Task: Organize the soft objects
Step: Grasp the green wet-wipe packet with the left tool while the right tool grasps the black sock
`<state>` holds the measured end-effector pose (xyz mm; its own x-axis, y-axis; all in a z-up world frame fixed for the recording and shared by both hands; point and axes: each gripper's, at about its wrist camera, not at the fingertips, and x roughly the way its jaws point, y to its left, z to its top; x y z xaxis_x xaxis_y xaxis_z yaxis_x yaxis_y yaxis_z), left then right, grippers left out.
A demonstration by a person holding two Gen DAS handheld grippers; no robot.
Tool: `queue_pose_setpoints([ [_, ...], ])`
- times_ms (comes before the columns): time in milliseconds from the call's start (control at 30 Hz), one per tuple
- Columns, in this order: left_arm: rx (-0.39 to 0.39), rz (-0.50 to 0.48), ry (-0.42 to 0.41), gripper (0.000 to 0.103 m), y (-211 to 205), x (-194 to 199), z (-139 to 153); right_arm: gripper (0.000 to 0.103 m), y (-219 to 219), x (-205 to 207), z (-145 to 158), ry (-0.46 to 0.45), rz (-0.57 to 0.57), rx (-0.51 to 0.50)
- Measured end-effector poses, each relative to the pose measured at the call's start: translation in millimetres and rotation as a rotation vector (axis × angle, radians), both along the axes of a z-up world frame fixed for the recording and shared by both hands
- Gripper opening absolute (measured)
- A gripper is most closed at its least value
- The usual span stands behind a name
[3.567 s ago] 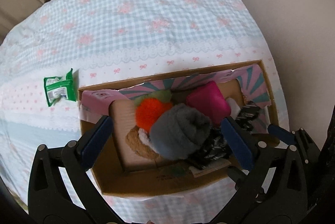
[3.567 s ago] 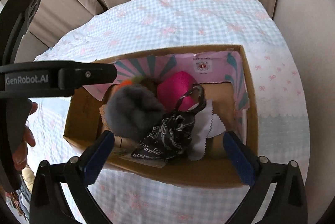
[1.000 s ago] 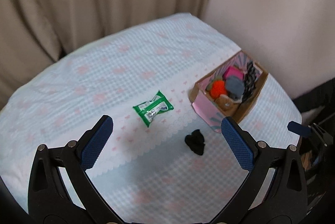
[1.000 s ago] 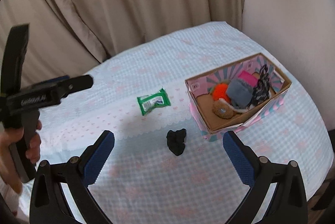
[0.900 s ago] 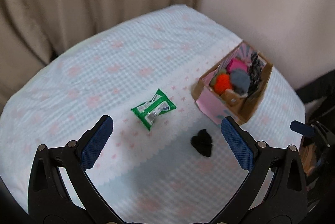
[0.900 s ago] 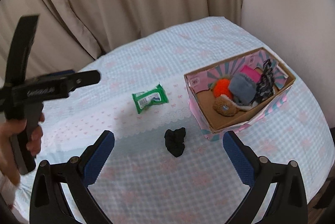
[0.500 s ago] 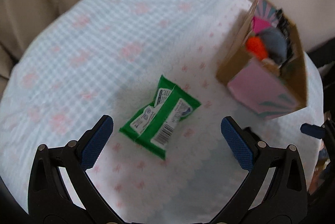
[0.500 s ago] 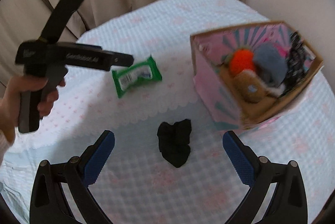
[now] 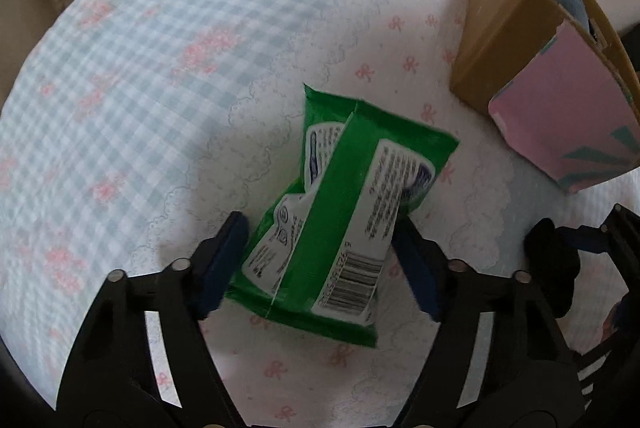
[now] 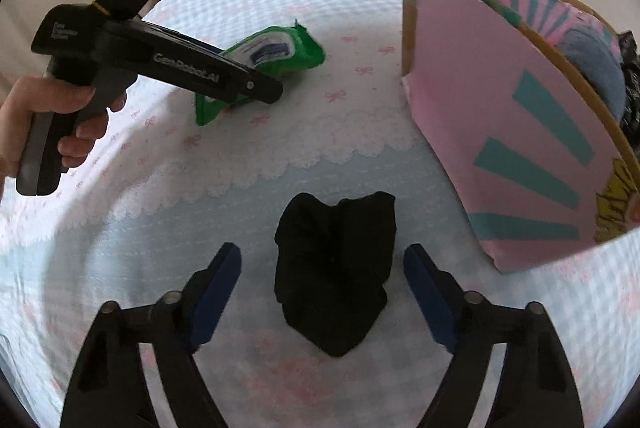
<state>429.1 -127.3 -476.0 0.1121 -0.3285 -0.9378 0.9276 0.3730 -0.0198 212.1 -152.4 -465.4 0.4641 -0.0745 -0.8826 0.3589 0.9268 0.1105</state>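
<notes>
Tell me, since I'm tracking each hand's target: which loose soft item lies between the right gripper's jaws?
The crumpled black cloth, alone on the pale-blue band; the green wipes packet sits in the left gripper instead.
</notes>
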Motion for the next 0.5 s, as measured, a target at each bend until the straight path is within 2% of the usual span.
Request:
queue_pose_setpoints([
  [67, -0.005, -0.006, -0.004, 0.062, -0.7, 0.5, 0.6, 0.055, -1.2, 0.8, -0.2, -0.003, 0.013, 0.002],
  [100, -0.003, -0.006, -0.006, 0.059, -1.0, 0.4, 1.0, 0.052, -1.6, 0.8, -0.2, -0.002, 0.020, -0.002],
  [167, -0.006, -0.005, -0.007, 0.052, -2.1, 0.2, 1.5, 0.034, -1.8, -0.4, 0.0, -0.006, 0.032, -0.004],
  [333, -0.014, 0.015, -0.011, 0.046, -1.3, -4.1, 7.4, 0.025, -4.4, -5.0, 3.4, -0.012, 0.047, -0.002],
  [500, -0.028, 0.033, -0.017, 0.044, 0.9, -16.0, 22.7, 0.024, -4.6, -8.7, 20.4, -0.034, 0.040, -0.002],
])
